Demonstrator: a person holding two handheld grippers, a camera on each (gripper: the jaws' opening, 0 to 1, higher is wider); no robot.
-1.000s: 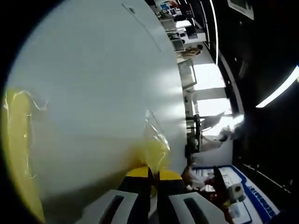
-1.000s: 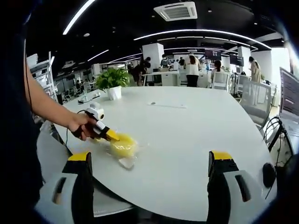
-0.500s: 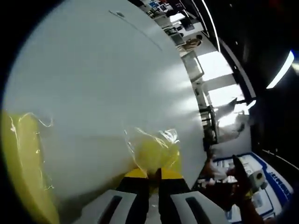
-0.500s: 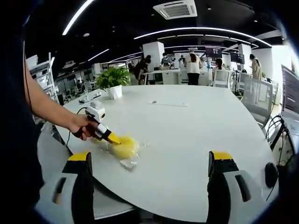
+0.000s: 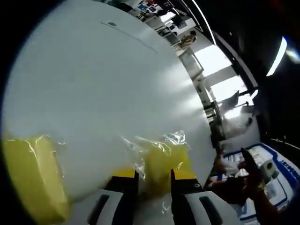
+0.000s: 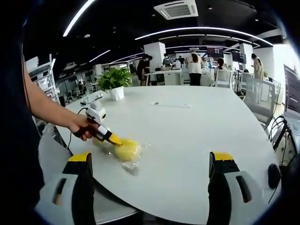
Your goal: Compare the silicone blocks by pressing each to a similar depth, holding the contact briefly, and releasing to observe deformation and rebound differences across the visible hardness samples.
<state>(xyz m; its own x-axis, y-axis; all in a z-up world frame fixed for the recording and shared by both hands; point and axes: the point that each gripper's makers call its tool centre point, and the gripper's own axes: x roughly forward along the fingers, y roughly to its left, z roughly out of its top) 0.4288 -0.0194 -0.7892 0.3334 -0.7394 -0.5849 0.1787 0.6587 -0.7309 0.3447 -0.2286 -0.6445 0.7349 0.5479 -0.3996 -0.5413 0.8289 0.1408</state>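
left tool (image 5: 153,176) jaws narrow, yellow tips against wrapped yellow block (image 5: 161,159) on white surface (image 5: 103,93). second yellow block (image 5: 30,176) lies apart, low left. right tool (image 6: 152,161) wide, above surface edge, holding nothing. potted plant (image 6: 114,80) at far side.

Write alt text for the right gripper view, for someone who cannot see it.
A person's hand holds the left gripper against a yellow silicone block in clear wrapping on a white table. The right gripper hangs open in the foreground. A potted plant stands at the table's far side.
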